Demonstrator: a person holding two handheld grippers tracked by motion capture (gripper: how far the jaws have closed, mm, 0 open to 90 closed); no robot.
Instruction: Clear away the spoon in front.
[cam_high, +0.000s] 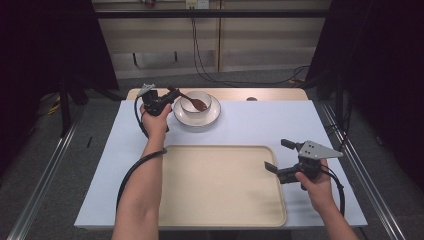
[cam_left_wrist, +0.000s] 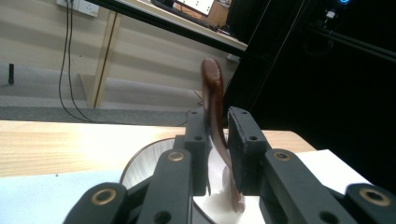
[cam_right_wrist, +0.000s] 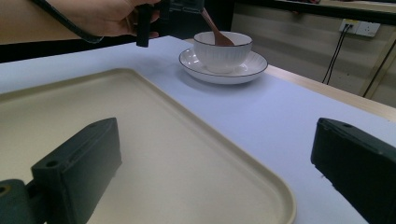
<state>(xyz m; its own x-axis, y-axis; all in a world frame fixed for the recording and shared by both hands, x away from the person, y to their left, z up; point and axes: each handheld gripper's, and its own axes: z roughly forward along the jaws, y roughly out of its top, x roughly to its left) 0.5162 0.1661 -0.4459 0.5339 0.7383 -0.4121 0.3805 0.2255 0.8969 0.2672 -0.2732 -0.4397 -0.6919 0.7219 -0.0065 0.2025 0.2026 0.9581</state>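
Diagonally, spoon (cam_high: 189, 98) handle points up-left in left claw (cam_high: 169, 99).

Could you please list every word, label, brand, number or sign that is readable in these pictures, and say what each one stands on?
None: no readable text on the white ribbed bowl, the white saucer, the brown wooden spoon, the beige tray or the black grippers.
Too small and blurred: the lit monitor at the top of the left gripper view.

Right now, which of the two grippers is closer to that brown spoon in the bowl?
The left gripper. Its jaws are closed on the handle of the spoon, whose scoop lies in the bowl. The right gripper sits open over the tray's right edge, well away from it.
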